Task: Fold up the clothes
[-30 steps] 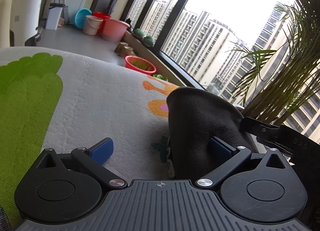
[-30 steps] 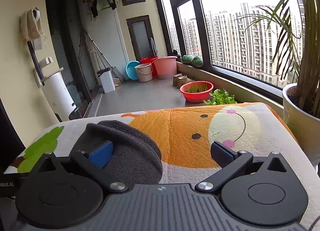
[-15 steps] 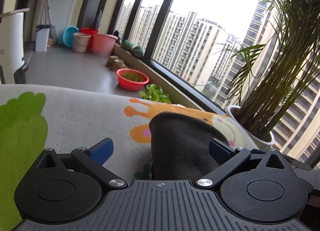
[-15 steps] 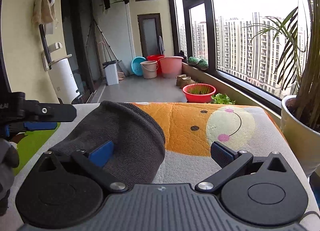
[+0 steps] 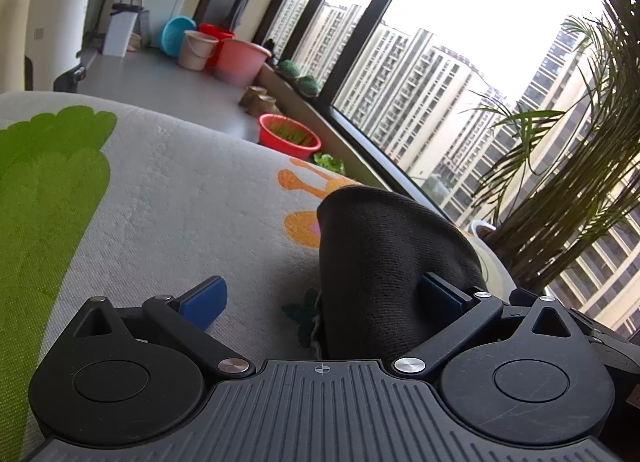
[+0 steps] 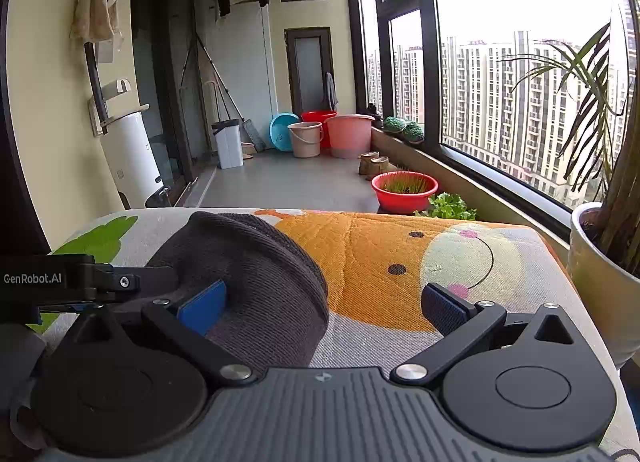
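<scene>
Dark grey knit beanie (image 6: 256,278) lies on the cartoon-print cover (image 6: 360,262) of the worktop, rounded crown pointing away from the cameras toward the red basin (image 6: 404,190), long axis running front to back. Left tool (image 5: 320,296) spread wide, right pad touching the beanie's side (image 5: 384,262). Right tool (image 6: 320,304) also wide, left pad pressed into the beanie's edge, right pad free. Red basin holds green sprouts.
</scene>
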Motion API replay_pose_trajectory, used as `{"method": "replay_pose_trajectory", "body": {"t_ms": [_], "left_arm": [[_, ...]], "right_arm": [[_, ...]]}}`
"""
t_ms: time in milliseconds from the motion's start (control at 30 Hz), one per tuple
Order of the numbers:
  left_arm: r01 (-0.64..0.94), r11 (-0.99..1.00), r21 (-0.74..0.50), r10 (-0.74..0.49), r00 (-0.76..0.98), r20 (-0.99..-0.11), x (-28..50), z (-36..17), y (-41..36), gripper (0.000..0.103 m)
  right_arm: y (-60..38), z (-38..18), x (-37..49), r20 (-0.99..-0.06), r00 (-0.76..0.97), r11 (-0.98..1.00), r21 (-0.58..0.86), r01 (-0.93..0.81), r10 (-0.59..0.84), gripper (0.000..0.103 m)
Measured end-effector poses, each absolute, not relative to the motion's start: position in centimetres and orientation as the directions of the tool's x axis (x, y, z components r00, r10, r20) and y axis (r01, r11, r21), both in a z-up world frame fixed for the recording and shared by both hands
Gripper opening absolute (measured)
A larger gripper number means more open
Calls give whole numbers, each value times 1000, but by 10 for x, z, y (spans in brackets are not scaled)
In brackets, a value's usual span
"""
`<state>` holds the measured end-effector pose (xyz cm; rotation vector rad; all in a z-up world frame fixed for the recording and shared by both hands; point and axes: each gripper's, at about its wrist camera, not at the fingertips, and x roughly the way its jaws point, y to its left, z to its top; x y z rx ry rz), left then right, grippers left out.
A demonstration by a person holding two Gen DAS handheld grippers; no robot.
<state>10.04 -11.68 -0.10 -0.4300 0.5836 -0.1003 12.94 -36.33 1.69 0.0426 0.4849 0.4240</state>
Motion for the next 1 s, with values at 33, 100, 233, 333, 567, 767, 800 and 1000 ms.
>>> {"method": "replay_pose_trajectory", "body": {"t_ms": [33, 100, 233, 333, 567, 767, 800, 1000], "left_arm": [[-23, 907, -420, -213, 837, -504, 98, 0, -116, 103], [-11, 909, -418, -213, 847, -487, 93, 2, -115, 103], [3, 933, -360, -172, 882, -440, 71, 10, -118, 103], [-3, 946, -325, -146, 889, -434, 61, 14, -122, 103], [-20, 940, -340, -167, 843, -511, 74, 8, -123, 103], [-65, 917, -394, -164, 838, -520, 73, -4, -110, 103], [-67, 915, -398, -165, 838, -520, 73, -4, -109, 103], [-31, 931, -363, -160, 861, -483, 46, -2, -117, 103]], "right_arm": [[-366, 16, 129, -442, 798, 911, 158, -381, 411, 103], [-371, 16, 129, -440, 792, 906, 208, -370, 424, 103], [-389, 15, 114, -422, 791, 888, 326, -325, 444, 103], [-398, 14, 98, -405, 805, 886, 351, -301, 434, 103], [-391, 18, 98, -454, 800, 915, 283, -288, 393, 103], [-379, 17, 119, -489, 772, 912, 271, -308, 406, 103], [-377, 17, 124, -490, 765, 907, 280, -315, 417, 103], [-381, 8, 129, -479, 759, 890, 343, -301, 441, 103]]}}
